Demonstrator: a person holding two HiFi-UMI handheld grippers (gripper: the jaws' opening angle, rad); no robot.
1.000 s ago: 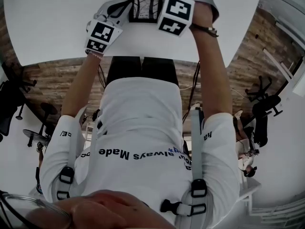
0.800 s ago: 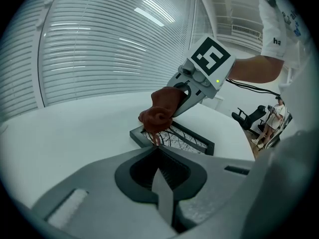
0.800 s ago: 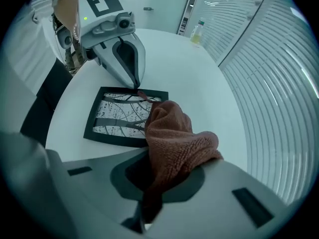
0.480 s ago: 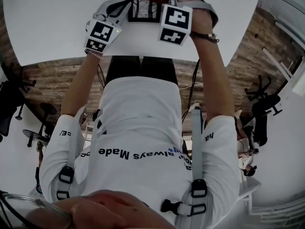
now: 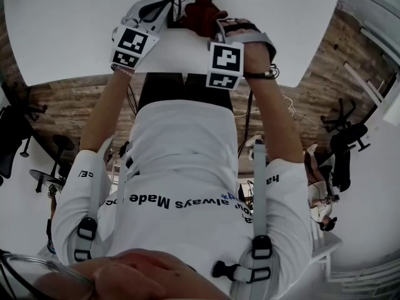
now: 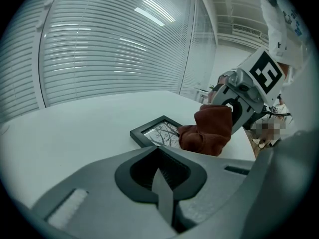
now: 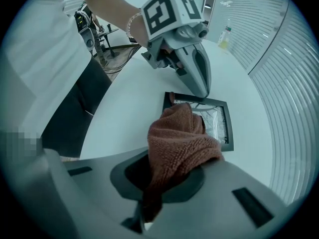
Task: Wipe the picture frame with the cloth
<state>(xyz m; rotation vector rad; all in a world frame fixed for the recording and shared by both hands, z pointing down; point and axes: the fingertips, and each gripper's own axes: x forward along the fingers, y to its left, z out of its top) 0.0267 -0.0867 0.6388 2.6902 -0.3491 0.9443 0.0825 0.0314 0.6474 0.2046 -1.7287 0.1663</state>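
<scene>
Black office chairs (image 5: 344, 139) are standing on the wood-plank floor (image 5: 62, 99) beside the white table (image 5: 62, 30), and what may be a small bottle (image 7: 227, 36) is sitting on it.

From the head camera we look steeply down past the person's chest and arms to the white table (image 5: 75, 24) at the far end. Our left gripper camera rides low and close above that table, facing right across the picture frame (image 6: 152, 132) toward the right gripper (image 6: 232, 112). Our right gripper camera, close behind the cloth (image 7: 179, 143), faces left toward the left gripper (image 7: 205, 94). All three views share the picture frame.
</scene>
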